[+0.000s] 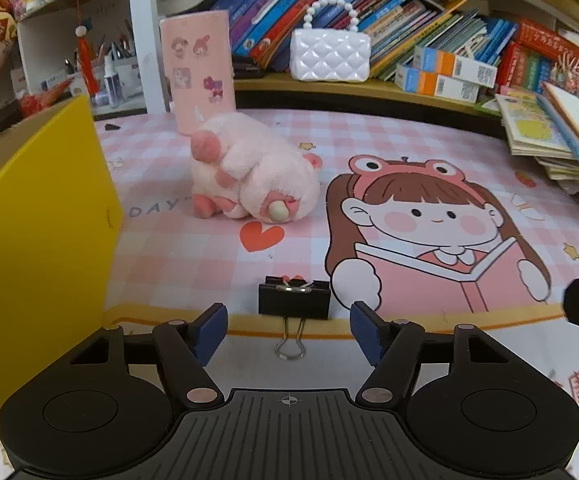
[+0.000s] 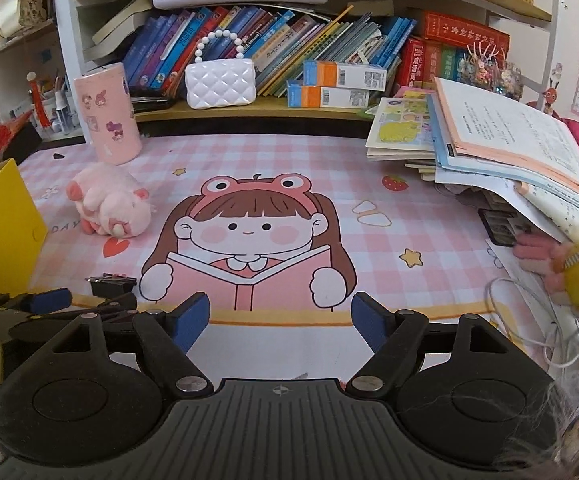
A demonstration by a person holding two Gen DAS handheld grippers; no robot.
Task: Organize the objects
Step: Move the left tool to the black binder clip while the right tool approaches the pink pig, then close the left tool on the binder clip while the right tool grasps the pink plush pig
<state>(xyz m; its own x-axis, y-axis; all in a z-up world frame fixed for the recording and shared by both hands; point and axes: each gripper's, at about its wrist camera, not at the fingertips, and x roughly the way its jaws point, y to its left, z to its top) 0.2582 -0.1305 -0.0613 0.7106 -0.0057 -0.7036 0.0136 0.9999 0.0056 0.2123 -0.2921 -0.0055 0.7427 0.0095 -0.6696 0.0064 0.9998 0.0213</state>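
Binder clip [image 1: 294,300] between parted left tongs [image 1: 289,330], angled downward.

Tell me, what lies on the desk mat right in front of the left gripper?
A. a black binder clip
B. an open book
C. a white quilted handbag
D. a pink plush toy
A: the black binder clip lies just ahead of the open left gripper, while the plush toy lies farther back.

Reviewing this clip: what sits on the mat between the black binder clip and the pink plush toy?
Nothing stands there. In the left wrist view, only bare checked mat with a printed red heart lies between the binder clip and the plush toy.
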